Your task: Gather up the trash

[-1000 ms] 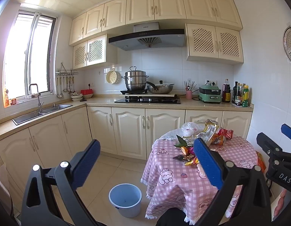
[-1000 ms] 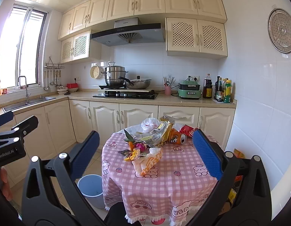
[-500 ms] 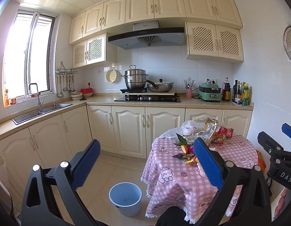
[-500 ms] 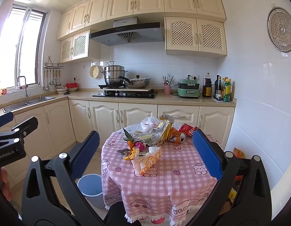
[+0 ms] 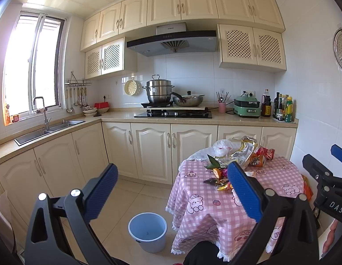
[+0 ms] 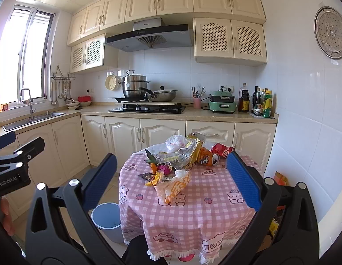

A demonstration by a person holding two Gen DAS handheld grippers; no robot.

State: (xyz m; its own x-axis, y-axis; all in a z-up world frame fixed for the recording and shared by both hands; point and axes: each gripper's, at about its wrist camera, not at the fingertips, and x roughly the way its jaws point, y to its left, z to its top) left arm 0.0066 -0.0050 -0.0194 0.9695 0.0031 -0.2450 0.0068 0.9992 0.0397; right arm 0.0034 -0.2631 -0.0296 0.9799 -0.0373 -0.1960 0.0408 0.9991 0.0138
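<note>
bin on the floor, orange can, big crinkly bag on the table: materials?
Bin: looks like matte light-blue plastic, smooth moulded rim. Orange can: likely aluminium, printed, silvery end, dented. Crinkly bag: probably metallised plastic film, with shiny gold-and-silver creases.

Black left claw point(image 5: 171, 187), blue ribbed pads point(image 5: 243, 192), silver rivets

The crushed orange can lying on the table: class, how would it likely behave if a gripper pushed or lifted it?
The orange can lies on its side, so a push might roll it. It looks dented and open, so probably light and easily squashed further.
</note>
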